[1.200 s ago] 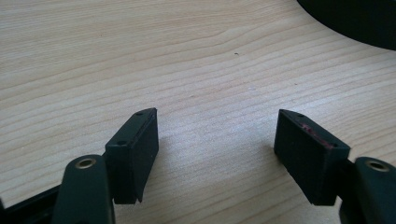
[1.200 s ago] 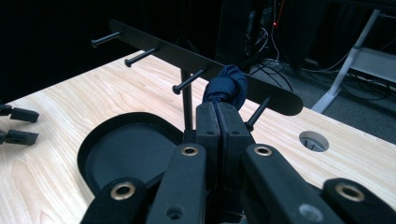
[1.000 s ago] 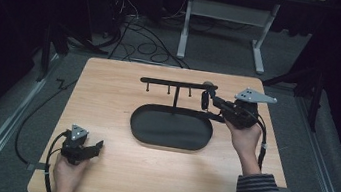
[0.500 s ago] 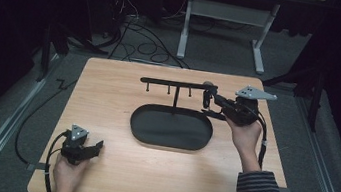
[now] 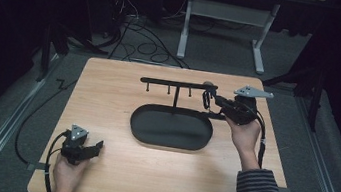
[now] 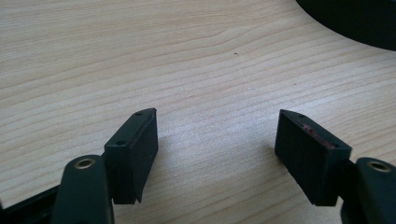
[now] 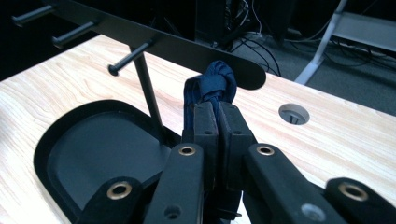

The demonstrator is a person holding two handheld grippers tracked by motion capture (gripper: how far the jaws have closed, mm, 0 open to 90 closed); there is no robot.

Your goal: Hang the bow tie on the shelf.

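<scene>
A black stand has an oval base tray (image 5: 171,126) (image 7: 93,149), a thin post and a horizontal bar (image 5: 179,83) (image 7: 154,39) with short pegs. My right gripper (image 5: 206,100) (image 7: 215,109) hovers at the bar's right end, shut on a dark blue fabric loop (image 7: 212,84) that bunches up just past the fingertips, close under the rounded end of the bar. My left gripper (image 5: 95,147) (image 6: 217,140) rests low over the wooden table (image 5: 108,92) near its front left corner. It is open, with bare wood between its pads (image 6: 135,149).
A round cable hole (image 7: 293,113) is set in the tabletop behind the stand's right end. Cables lie on the grey floor (image 5: 133,25) beyond the table, next to a white table frame (image 5: 225,13). Each gripper trails a cable over the table edge.
The right gripper has shifted very slightly left toward the bar's end with the blue loop in it. The left gripper has stayed put.
</scene>
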